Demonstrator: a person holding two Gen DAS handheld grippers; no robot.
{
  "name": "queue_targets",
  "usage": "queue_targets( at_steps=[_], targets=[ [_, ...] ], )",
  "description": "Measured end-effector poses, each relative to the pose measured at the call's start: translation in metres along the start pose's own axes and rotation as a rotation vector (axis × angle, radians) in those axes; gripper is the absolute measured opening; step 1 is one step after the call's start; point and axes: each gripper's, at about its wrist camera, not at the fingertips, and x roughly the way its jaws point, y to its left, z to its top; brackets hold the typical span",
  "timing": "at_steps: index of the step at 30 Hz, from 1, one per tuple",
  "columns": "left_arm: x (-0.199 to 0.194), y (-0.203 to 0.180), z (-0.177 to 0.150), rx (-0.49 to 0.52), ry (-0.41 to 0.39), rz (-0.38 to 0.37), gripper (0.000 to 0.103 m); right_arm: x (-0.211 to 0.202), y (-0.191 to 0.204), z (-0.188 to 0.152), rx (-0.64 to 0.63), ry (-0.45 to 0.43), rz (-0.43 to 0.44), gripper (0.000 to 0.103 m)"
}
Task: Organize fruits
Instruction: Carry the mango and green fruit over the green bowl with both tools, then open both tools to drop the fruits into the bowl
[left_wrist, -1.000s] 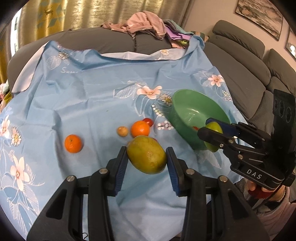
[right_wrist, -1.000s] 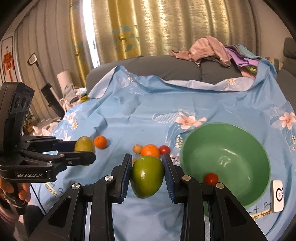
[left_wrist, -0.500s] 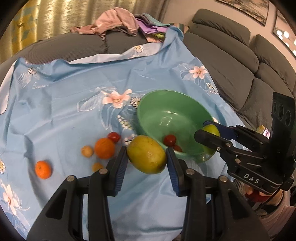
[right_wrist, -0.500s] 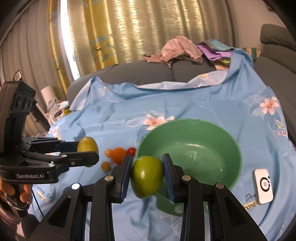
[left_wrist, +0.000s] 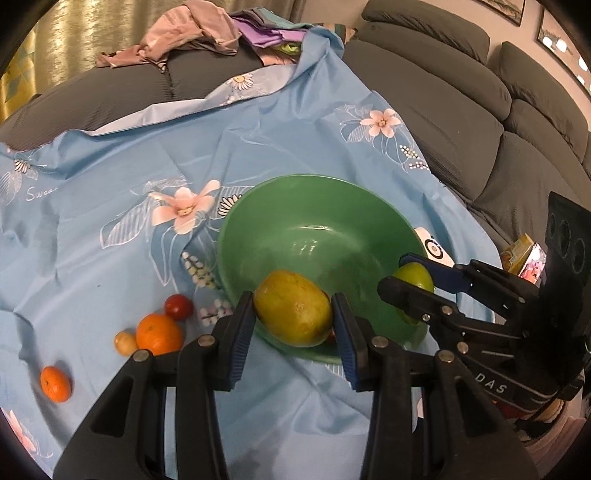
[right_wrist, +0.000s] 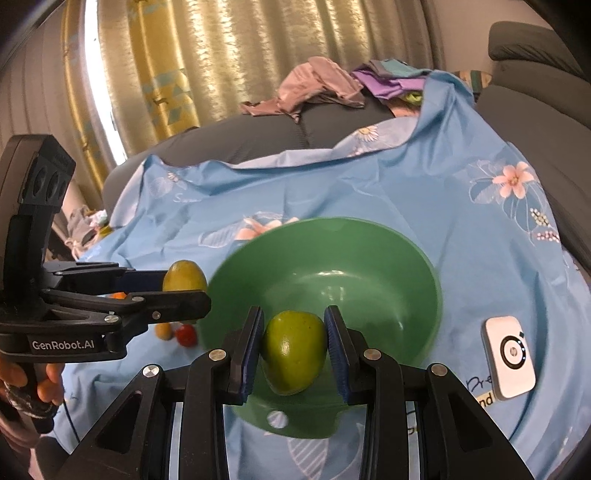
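Observation:
My left gripper (left_wrist: 293, 314) is shut on a yellow-green mango (left_wrist: 291, 306) and holds it over the near rim of the green bowl (left_wrist: 317, 206). My right gripper (right_wrist: 294, 341) is shut on a green mango (right_wrist: 293, 350) over the bowl's (right_wrist: 369, 236) near side. Each gripper shows in the other's view: the right one (left_wrist: 402, 275) over the bowl's right rim, the left one (right_wrist: 184, 284) at its left rim. On the blue cloth left of the bowl lie an orange (left_wrist: 159, 333), a red tomato (left_wrist: 178, 307), a small yellow fruit (left_wrist: 125, 342) and a tangerine (left_wrist: 55, 383).
A blue floral cloth (left_wrist: 110, 177) covers the sofa seat. A white device (right_wrist: 509, 356) lies right of the bowl. Clothes (left_wrist: 192, 33) are piled at the back. Grey sofa cushions (left_wrist: 480, 92) rise on the right. A small box (left_wrist: 521, 251) lies at the cloth's right edge.
Both grippers have moved with their mangoes from beside the bowl to over it. The red tomato inside the bowl is now hidden behind the fruit.

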Motion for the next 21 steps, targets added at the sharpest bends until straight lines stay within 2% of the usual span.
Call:
queue_targets(
  at_steps=[7,21],
  targets=[
    [0.023,-0.008,0.004,0.054,0.049,0.019,0.042,0.005,-0.007,-0.001,0.003,0.007,-0.028,0.036],
    [0.043,-0.011,0.001,0.082,0.102,0.058,0.042,0.014,-0.012,-0.005,-0.001,0.048,-0.051,0.036]
  ],
)
